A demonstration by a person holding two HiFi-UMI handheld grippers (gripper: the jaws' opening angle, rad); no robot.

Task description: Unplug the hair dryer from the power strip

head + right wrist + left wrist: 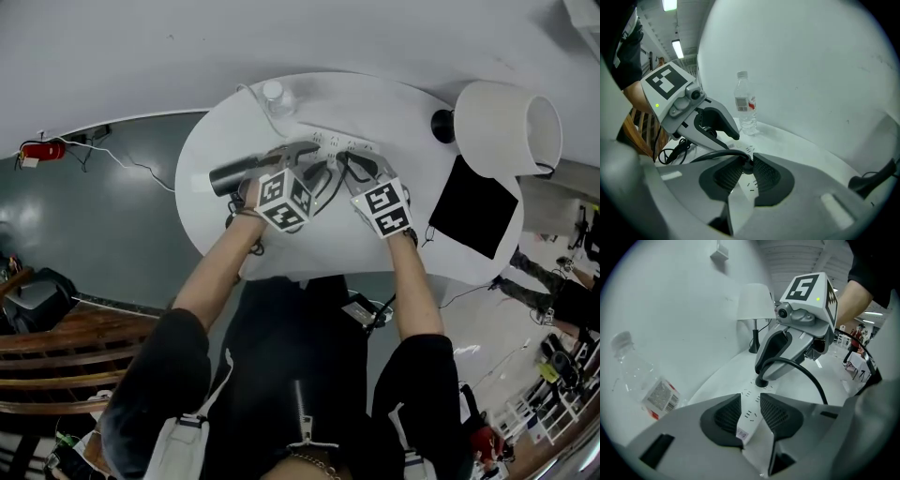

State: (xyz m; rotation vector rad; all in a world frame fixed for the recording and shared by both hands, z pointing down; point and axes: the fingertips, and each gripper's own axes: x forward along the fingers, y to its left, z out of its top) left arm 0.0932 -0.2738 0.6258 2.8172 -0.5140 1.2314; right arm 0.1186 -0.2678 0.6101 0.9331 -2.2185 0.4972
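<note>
Though the right gripper (747, 163) is clamped on the black plug (761, 380), that plug looks still seated in the power strip (342, 143), so the pull remains. The left gripper (750, 401) hangs over the strip's end, jaws apart, seemingly not pressing. The hair dryer (234, 175) lies just beside. Beyond, a bottle (744, 105) and the wall (811, 70) close the back; upward is free.
</note>
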